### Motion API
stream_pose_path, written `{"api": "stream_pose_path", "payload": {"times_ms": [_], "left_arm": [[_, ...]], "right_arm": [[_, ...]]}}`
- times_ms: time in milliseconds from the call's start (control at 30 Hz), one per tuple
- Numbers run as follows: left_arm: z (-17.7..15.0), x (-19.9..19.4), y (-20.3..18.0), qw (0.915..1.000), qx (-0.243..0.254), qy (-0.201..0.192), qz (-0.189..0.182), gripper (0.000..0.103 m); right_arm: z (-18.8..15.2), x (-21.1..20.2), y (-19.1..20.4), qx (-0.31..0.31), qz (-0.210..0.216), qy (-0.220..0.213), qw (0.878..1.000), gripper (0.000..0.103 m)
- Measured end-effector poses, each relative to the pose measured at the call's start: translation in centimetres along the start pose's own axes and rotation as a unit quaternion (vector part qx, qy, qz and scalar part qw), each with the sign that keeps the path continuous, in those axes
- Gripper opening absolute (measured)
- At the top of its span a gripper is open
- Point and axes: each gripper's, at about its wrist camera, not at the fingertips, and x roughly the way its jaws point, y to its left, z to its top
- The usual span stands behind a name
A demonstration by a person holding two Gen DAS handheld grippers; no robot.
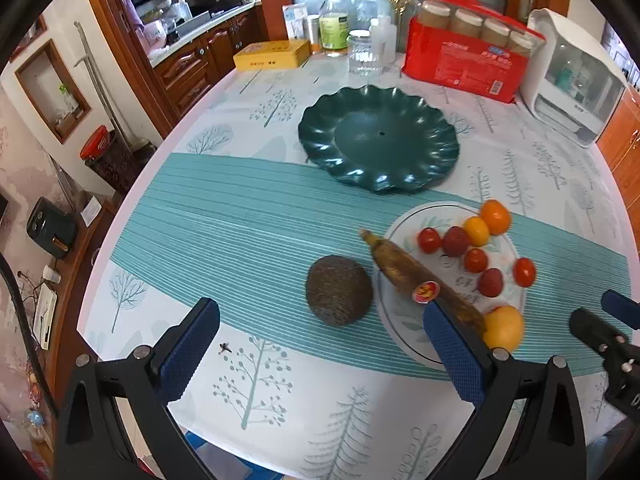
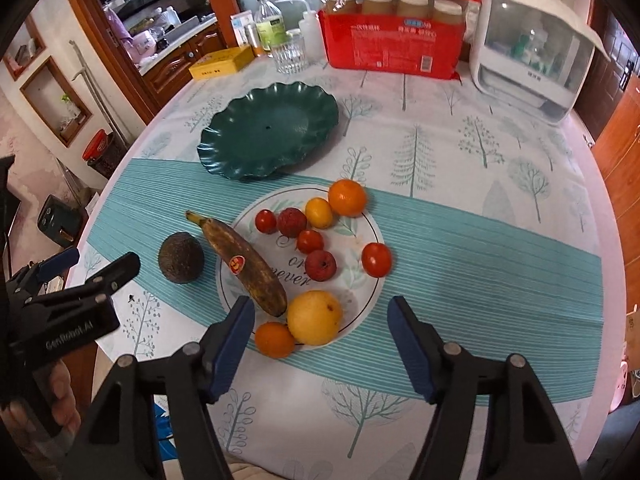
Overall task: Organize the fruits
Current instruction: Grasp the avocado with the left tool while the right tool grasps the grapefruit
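Plainly nothing had been sorted yet: the fruit lay heaped on the white round plate with leaf print (image 2: 362,216), cherry tomatoes, two red lychee-like fruits, a small yellow fruit, oranges, a big yellow-orange round fruit (image 2: 315,317) at the near rim, and a browned, spotty banana with a red sticker (image 2: 244,266) hanging over its left edge. A dark, rough-skinned avocado (image 1: 339,290) sat on the teal-striped cloth just beside the plate, and the scalloped dark green plastic dish (image 1: 378,138) beyond stood bare. I judged this the approach to a first pick. The right gripper (image 2: 322,342) hung over the near fruit, jaws moderately open, holding and touching nothing. The left gripper (image 1: 320,354) stood wide and empty too, near the avocado. Next would come lowering squarely over one fruit before closing.
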Motion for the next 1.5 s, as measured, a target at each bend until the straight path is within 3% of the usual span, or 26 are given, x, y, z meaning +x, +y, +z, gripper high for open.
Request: {"api": "stream_pose_path", "payload": {"times_ms": [333,567,800,1167,1367,1500], "left_arm": [[0.4,6.1,2.5,0.9932,-0.049,0.078,-0.072,0.101],[0.5,9.9,2.1,0.9885,-0.052,0.113,-0.085,0.101],[0.7,12.4,1.5,0.9842,-0.058,0.134,-0.1,0.099],[0.4,14.3,1.4,0.9789,-0.062,0.154,-0.119,0.08],[0.1,14.6,1.5,0.977,-0.063,0.155,-0.132,0.062],[-0.1,14.4,1.1,0.9784,-0.06,0.151,-0.128,0.06]], "right_arm": [[-0.2,3.9,-2.0,0.022,0.037,0.05,0.998,0.064],[-0.9,7.1,-2.5,0.027,0.043,0.083,0.995,0.056],[-1.0,9.2,-1.6,0.018,0.07,0.108,0.992,0.056],[-0.8,11.3,-0.6,0.001,0.075,0.126,0.989,0.053],[-0.8,11.3,-0.5,-0.01,0.075,0.122,0.99,0.052],[-0.8,11.2,-0.3,-0.018,0.067,0.117,0.991,0.051]]}}
